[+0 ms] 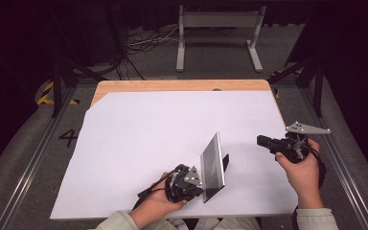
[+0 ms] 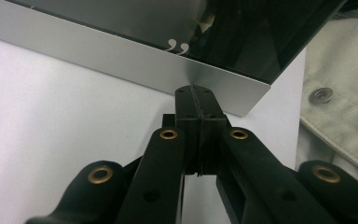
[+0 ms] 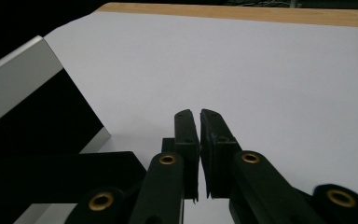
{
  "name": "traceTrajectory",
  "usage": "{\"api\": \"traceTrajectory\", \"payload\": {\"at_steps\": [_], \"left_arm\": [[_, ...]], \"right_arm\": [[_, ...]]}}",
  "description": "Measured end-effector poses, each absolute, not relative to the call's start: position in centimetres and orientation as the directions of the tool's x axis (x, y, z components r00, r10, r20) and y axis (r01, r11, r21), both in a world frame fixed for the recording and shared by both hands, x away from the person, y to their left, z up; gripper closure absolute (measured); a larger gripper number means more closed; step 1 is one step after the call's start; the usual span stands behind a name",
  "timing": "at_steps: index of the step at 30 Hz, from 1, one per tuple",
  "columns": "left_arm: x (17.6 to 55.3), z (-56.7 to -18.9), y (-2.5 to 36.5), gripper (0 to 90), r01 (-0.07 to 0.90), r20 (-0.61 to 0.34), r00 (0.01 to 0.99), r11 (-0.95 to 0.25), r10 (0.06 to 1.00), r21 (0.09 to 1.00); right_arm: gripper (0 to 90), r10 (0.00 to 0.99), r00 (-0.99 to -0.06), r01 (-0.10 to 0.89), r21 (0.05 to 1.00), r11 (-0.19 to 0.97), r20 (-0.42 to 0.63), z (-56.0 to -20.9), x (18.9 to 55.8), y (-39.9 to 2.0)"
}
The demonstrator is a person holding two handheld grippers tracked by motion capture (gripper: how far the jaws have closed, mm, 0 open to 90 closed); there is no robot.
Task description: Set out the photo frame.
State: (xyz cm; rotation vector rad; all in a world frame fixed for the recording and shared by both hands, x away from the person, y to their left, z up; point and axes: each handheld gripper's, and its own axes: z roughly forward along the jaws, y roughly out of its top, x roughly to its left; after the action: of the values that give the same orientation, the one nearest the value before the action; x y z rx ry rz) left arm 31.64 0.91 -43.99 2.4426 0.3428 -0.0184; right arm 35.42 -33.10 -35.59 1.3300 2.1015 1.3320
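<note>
The frame (image 1: 213,166) stands tilted on the white sheet (image 1: 139,143) near the table's front edge, propped by its black stand (image 1: 225,162) behind, which is why it leans back rather than lying flat. The left gripper (image 1: 197,179) sits low at the frame's near corner, jaws pressed together with nothing between them, tips touching the silver border (image 2: 205,79), seemingly to nudge or steady it. The left hand (image 1: 158,203) lies on the sheet, forearm coming in from the bottom. The right gripper (image 1: 263,141) hovers well apart to the right, pointing toward the frame, jaws a slit apart and empty, the right hand (image 1: 303,170) wrapped around its body.
</note>
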Motion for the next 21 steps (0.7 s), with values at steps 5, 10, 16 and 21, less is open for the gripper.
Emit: {"api": "traceTrajectory", "payload": {"at_steps": [5,10,16,21], "left_arm": [[31.6,-43.6,1.3,88.5,0.247,-0.092,0.965,-0.746,0.244,0.619],[32.4,-42.2,3.3,84.1,0.269,-0.080,0.954,-0.707,0.288,0.654],[33.1,-40.9,5.7,78.5,0.301,-0.077,0.935,-0.662,0.345,0.686],[33.8,-40.1,7.9,75.6,0.337,-0.083,0.910,-0.609,0.406,0.718]], "right_arm": [[74.5,0.817,-0.513,0.543,0.837,0.070,0.264,-35.1,35.1,-32.9],[60.2,0.800,-0.515,0.564,0.825,0.045,0.309,-34.5,34.9,-32.2],[51.4,0.779,-0.528,0.560,0.828,0.020,0.339,-33.7,34.5,-31.3],[45.7,0.755,-0.544,0.578,0.816,0.021,0.366,-32.8,34.1,-30.2]]}}
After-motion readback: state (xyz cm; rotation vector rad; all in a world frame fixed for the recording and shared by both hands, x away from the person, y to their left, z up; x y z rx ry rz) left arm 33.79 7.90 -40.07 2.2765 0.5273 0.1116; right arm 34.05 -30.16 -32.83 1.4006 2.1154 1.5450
